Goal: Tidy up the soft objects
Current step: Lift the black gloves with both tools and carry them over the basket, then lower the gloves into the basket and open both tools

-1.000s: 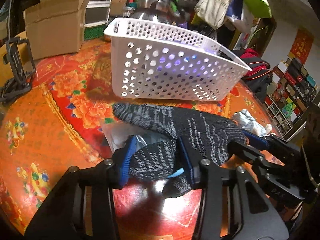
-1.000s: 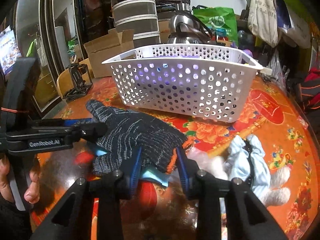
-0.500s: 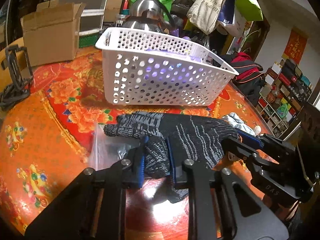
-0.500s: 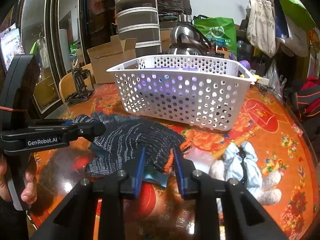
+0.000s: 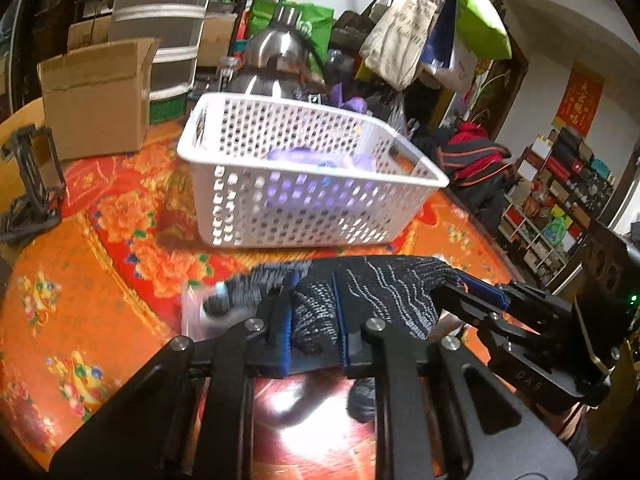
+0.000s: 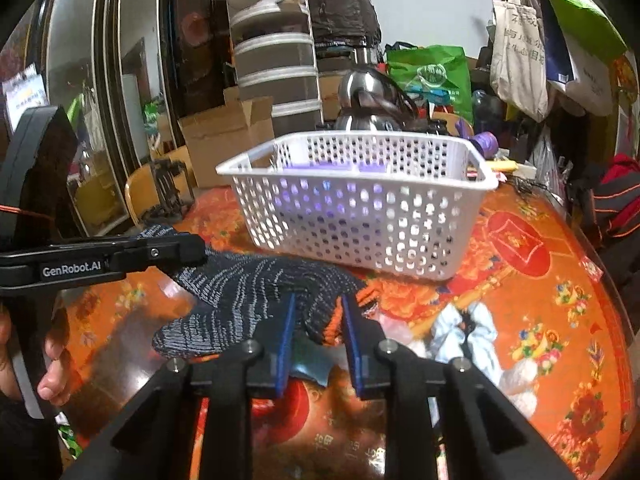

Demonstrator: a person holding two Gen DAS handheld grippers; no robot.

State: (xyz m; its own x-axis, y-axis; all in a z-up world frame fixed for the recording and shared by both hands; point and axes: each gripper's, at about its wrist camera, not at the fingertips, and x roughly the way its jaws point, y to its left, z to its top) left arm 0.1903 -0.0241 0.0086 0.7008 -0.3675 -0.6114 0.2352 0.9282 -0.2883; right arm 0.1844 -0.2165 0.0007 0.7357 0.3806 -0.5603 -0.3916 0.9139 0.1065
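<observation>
A dark knitted glove (image 5: 384, 292) with an orange cuff (image 6: 340, 322) hangs between both grippers above the table. My left gripper (image 5: 314, 280) is shut on its finger end. My right gripper (image 6: 316, 300) is shut on its cuff end; it also shows in the left wrist view (image 5: 472, 288). The left gripper also shows in the right wrist view (image 6: 176, 250). A white perforated basket (image 5: 304, 196) with purple items inside stands just beyond the glove; it also shows in the right wrist view (image 6: 360, 216).
A white and light-blue soft toy (image 6: 476, 336) lies on the floral tablecloth (image 6: 552, 304) to the right. A clear plastic bag (image 5: 200, 312) lies under the glove. A cardboard box (image 5: 96, 96), steel kettle (image 5: 276, 60) and black stand (image 5: 32, 184) sit behind.
Both grippers have closed tighter on the glove and lifted it off the table. The basket now sits lower and farther in both views.
</observation>
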